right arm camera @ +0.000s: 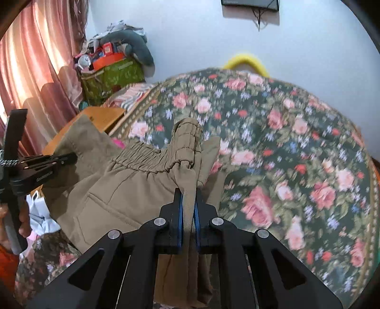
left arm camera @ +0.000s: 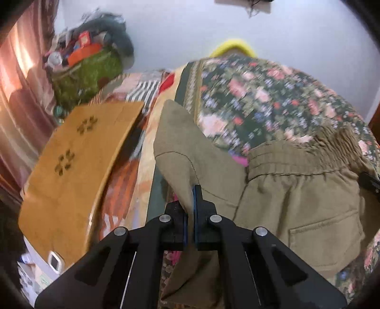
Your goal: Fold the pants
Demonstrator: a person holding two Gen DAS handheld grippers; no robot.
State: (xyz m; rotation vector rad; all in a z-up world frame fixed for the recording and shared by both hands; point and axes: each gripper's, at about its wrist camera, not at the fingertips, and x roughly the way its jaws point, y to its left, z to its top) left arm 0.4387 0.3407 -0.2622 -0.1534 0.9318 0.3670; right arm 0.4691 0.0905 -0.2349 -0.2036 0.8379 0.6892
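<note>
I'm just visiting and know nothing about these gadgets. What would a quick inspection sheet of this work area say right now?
Surface: bed under a floral bedspread.
Job's things: khaki pants, held up over the bed, elastic waistband stretched between both grippers.
Clutter: tan wooden board beside the bed; green bag piled with odds and ends in the corner.
Grippers: left gripper shut on the pants; right gripper shut on the pants.
Cables: dark wires dangling from a wall-mounted unit.
Surroundings: pink curtain, pale wall, yellow object behind the bed.
</note>
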